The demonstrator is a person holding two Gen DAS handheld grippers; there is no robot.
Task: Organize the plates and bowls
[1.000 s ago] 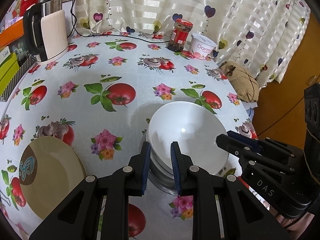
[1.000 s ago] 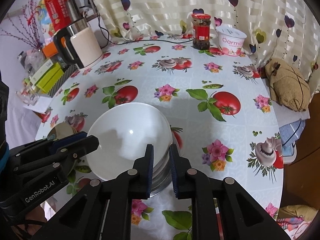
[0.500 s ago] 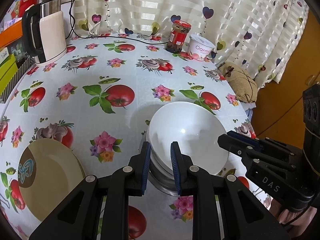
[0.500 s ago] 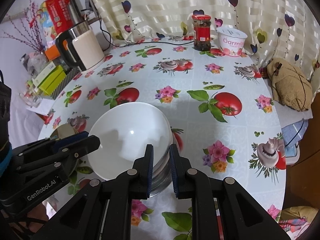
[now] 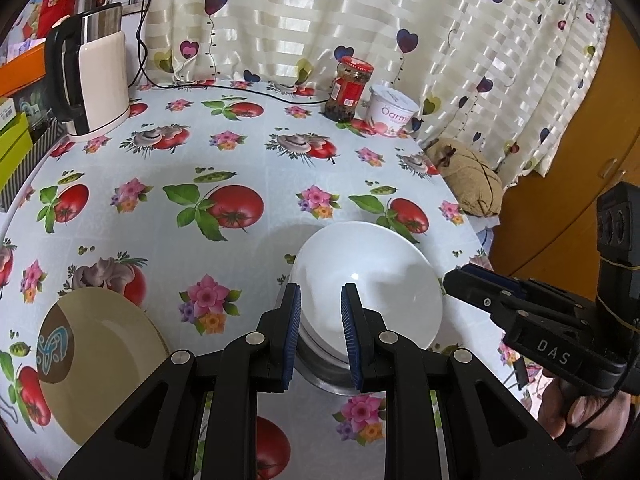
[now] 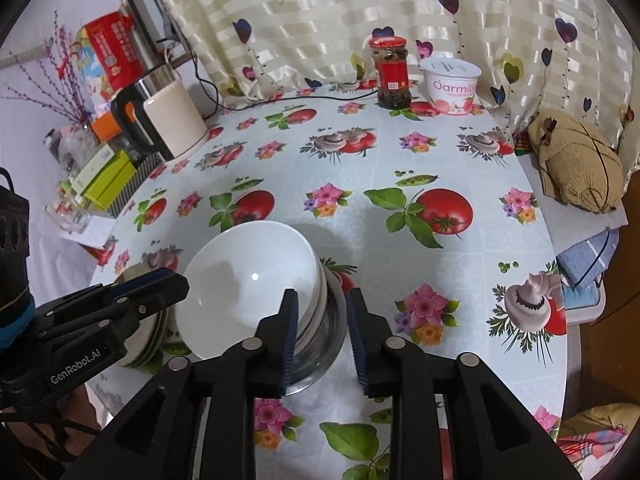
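A stack of white bowls [image 5: 368, 280] sits in a steel bowl [image 5: 324, 368] near the table's front edge; it also shows in the right wrist view [image 6: 248, 280]. My left gripper [image 5: 320, 336] is open, its fingers astride the stack's near left rim without gripping. My right gripper [image 6: 322, 336] is open at the stack's right side, over the steel bowl [image 6: 320, 344]. A beige plate [image 5: 96, 360] with a brown patch lies at the left, on top of other plates [image 6: 144, 332].
A kettle [image 5: 96, 80] stands at the back left. A red-lidded jar [image 5: 350, 88] and a yogurt tub [image 5: 390, 110] stand at the back by the curtain. A brown bundle [image 5: 468, 176] lies off the table's right edge.
Both grippers have opened a little wider and drawn back slightly from the bowl stack. The bowls have not moved.
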